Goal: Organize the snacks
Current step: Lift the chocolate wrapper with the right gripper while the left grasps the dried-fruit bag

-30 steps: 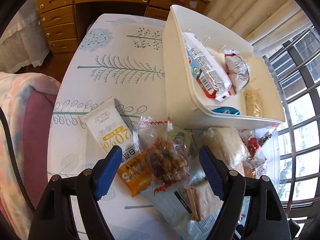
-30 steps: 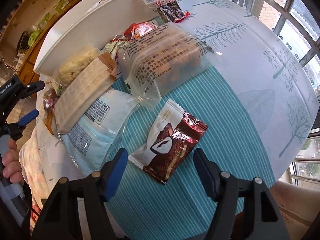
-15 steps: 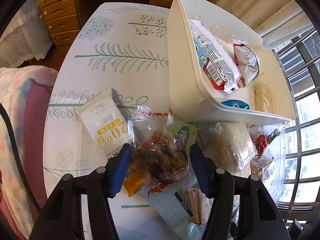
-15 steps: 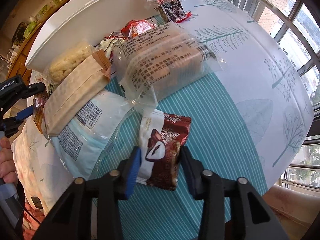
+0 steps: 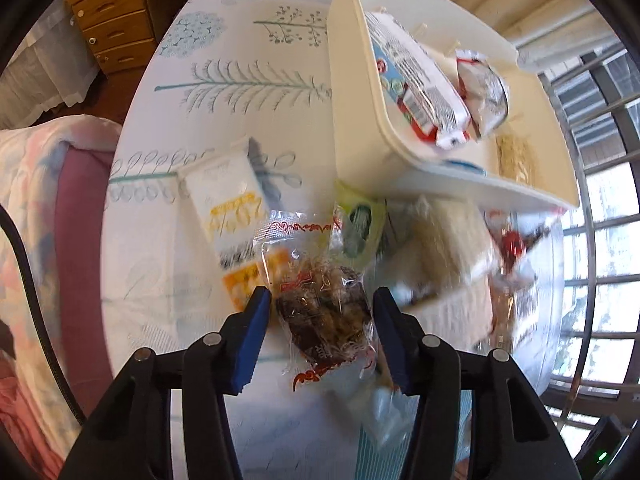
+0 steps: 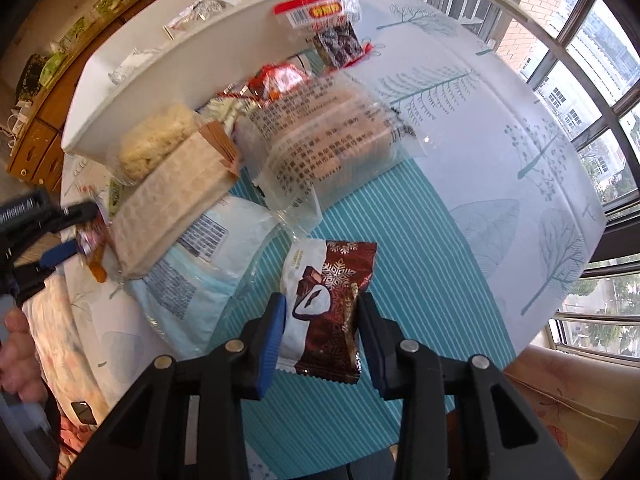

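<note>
The left claw [image 5: 322, 316], jaws just closing, pinches a crinkly clear packet of dark brown snack [image 5: 326, 316]; its slack film could slip. The right claw [image 6: 322, 320], also just closing, pinches a maroon-and-white foil packet [image 6: 326, 304]; the white plastic bin [image 6: 224, 36] lies ahead.

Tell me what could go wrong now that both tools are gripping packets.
The left tool pinches a crinkly clear nut-snack packet; it may slip. The right tool holds the brown chocolate packet by its edges; it could twist loose. The white bin already looks crowded with packets.
</note>
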Available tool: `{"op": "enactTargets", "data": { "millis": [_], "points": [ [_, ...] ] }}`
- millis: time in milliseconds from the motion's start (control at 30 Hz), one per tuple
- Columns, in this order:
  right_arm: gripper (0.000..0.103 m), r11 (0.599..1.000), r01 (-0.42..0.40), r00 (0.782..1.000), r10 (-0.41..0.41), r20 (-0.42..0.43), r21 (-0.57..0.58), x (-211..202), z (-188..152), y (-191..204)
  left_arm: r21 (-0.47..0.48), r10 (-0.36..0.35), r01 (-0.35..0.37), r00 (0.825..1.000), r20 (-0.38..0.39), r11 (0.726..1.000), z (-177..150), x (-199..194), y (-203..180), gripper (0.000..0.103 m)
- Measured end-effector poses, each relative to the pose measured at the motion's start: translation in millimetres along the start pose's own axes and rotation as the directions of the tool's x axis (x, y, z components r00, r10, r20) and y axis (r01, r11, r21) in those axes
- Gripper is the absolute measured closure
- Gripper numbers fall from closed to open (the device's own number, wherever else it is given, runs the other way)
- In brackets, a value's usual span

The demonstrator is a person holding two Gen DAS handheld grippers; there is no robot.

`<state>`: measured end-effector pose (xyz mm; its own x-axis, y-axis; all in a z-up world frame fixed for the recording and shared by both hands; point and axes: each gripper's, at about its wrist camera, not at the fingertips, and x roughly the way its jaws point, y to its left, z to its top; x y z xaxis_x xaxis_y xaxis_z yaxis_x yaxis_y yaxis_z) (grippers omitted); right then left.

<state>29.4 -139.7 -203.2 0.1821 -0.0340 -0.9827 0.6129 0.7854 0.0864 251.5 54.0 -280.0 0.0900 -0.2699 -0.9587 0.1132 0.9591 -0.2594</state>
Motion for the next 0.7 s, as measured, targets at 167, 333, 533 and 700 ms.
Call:
{"op": "enactTargets", "data": {
  "millis": [167, 333, 533, 700],
  "points": [
    [0.067, 0.999, -0.029, 0.999, 0.03, 0.046, -0.014, -24, 7, 13, 0.032, -0.032, 0.032, 0.999, -0.009, 0.999, -21, -24, 0, 0.052],
    [0.067, 0.996, -0.056, 0.993, 0.063, 0.099, -0.071, -42, 10, 29, 0.063, -0.08, 0.079, 0.997, 0.018, 0.995, -38, -53, 0, 0.052],
    [0.067, 0.979, -0.089, 0.98, 0.12, 0.162, -0.185, -69, 22, 54, 0.057, -0.105, 0.1, 0.991, 0.086, 0.993, -45, -85, 0, 0.052],
    [0.067, 0.955, -0.116, 0.967, 0.172, 0.19, -0.274, -87, 42, 66, 0.007, -0.11, 0.11, 0.984, 0.137, 0.994, -39, -105, -3, 0.052]
  ]
}}
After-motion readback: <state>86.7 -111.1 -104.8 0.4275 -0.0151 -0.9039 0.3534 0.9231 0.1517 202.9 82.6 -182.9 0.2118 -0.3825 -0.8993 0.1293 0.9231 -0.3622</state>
